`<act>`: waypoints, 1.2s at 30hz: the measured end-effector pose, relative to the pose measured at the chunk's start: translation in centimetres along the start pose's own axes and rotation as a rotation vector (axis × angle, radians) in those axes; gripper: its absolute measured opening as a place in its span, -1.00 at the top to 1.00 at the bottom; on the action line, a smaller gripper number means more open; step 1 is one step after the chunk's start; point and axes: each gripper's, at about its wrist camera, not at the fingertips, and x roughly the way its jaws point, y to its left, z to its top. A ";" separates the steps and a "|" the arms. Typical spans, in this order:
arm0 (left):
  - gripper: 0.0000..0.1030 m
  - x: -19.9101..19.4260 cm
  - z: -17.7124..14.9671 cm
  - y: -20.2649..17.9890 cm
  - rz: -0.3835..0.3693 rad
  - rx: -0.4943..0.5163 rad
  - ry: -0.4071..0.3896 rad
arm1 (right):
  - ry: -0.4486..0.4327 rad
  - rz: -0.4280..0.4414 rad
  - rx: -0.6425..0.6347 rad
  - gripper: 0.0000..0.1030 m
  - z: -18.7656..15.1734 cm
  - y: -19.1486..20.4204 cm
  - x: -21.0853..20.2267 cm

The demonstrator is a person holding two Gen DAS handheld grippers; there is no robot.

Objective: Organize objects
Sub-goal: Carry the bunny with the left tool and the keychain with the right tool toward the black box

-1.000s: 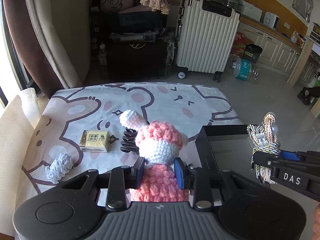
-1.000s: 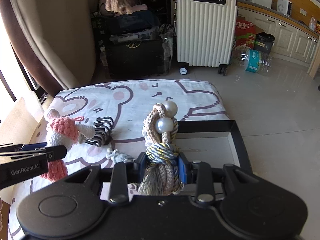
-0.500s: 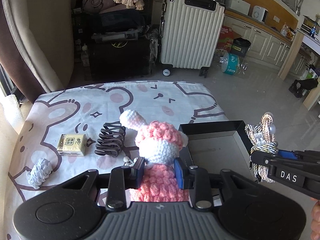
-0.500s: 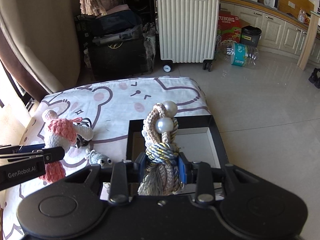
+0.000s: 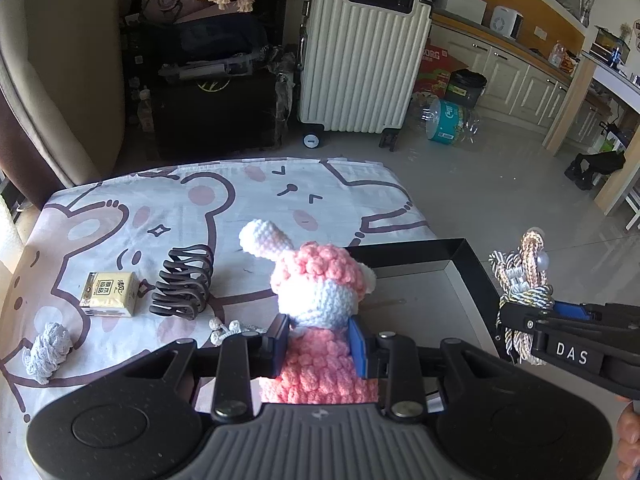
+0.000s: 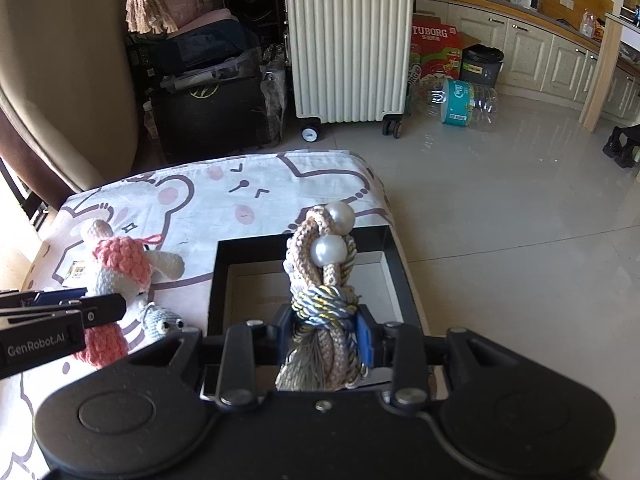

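My left gripper is shut on a pink and white crocheted bunny, held above the table just left of a black open box. The bunny also shows at the left of the right wrist view. My right gripper is shut on a knotted rope tassel with two pearls, hanging over the black box, whose pale floor shows bare. In the left wrist view the tassel hangs past the box's right wall.
On the bear-print cloth lie a dark claw hair clip, a small tissue pack, a grey knitted bundle and a small grey crocheted toy. Beyond the table stand a white suitcase and tiled floor.
Both grippers have shifted to the right with their loads. The black box has come further under the tassel and next to the bunny; the clip and tissue pack have slid left in view.
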 end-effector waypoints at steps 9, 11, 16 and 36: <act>0.35 1.7 0.5 -0.9 -0.049 -0.020 -0.007 | 0.003 -0.020 0.015 0.34 0.2 -1.5 1.2; 0.35 2.1 0.6 -1.0 -0.081 -0.038 -0.016 | -0.004 -0.030 0.018 0.35 0.3 -1.7 1.4; 0.35 2.9 1.1 -1.5 -0.158 -0.073 -0.047 | -0.040 -0.033 0.037 0.35 0.7 -2.4 1.7; 0.35 9.9 -0.6 -1.5 -0.261 -0.307 0.113 | 0.040 -0.002 0.039 0.34 0.2 -3.0 7.1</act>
